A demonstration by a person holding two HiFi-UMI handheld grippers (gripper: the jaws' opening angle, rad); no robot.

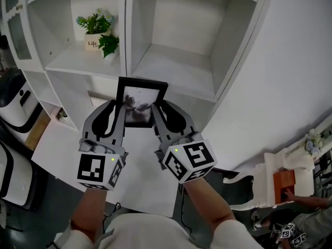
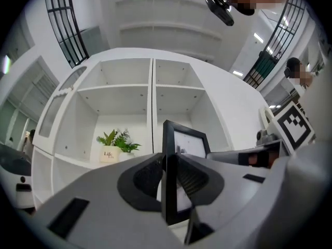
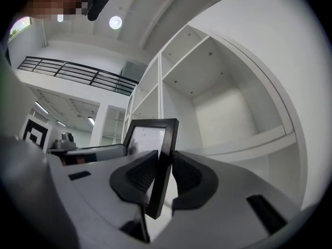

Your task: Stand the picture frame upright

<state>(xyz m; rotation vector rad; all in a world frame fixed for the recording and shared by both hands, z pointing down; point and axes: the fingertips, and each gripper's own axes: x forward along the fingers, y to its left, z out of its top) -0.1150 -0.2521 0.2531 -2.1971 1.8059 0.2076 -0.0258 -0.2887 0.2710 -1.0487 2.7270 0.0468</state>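
Frame: the black frame (image 1: 141, 104) is in the middle of the head view, in front of the white shelf (image 1: 176, 61). It stands almost straight and looks lifted off the table.
Left gripper (image 1: 118, 109): nearly closed, pinching the frame's left edge.
Right gripper (image 1: 162, 109): nearly closed, pinching the right edge.
Why: a grip on each side stops the frame tipping.
Plant (image 1: 98, 32): upper left, well away.

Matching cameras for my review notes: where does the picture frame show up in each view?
Head view: picture frame at centre, glass facing the camera.
Left gripper view: lower centre, edge-on between the jaws.
Right gripper view: just left of centre, low, edge-on between the jaws.
Shared landmark: the white shelf unit behind it.
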